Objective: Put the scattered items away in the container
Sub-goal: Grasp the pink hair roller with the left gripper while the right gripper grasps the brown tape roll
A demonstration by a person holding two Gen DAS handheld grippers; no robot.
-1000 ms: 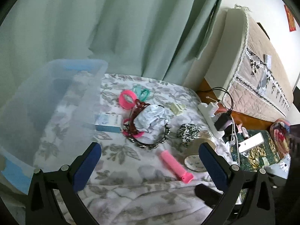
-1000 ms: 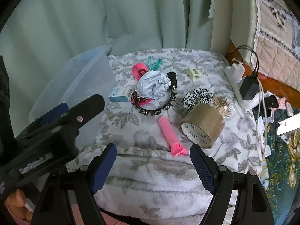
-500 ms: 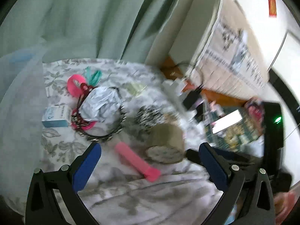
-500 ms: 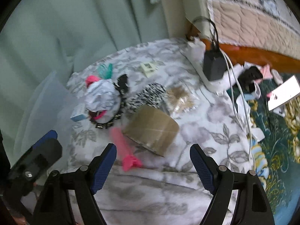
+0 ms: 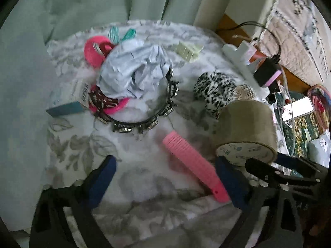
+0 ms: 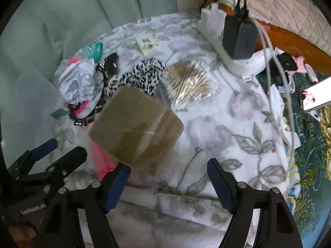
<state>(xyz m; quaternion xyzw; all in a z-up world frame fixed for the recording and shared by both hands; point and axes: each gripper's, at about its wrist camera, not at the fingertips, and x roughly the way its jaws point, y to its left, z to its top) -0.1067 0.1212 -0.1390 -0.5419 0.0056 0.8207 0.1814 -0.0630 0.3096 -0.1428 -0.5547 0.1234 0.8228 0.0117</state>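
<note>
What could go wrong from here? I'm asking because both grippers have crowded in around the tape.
1. The open right gripper sits beside the brown packing tape roll, its left finger under the roll's edge; closing could nudge it instead of gripping.
2. The open left gripper hangs over the pink ribbed hair roller right next to it, so the grippers may collide.
3. The clear bag of cotton swabs behind could get dragged.

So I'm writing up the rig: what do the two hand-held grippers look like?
Both match: the left hand-held gripper and right hand-held gripper have black plastic frames with triangular cut-outs, silver screws, and dark blue ribbed pads on the fingers. No cables show.
</note>
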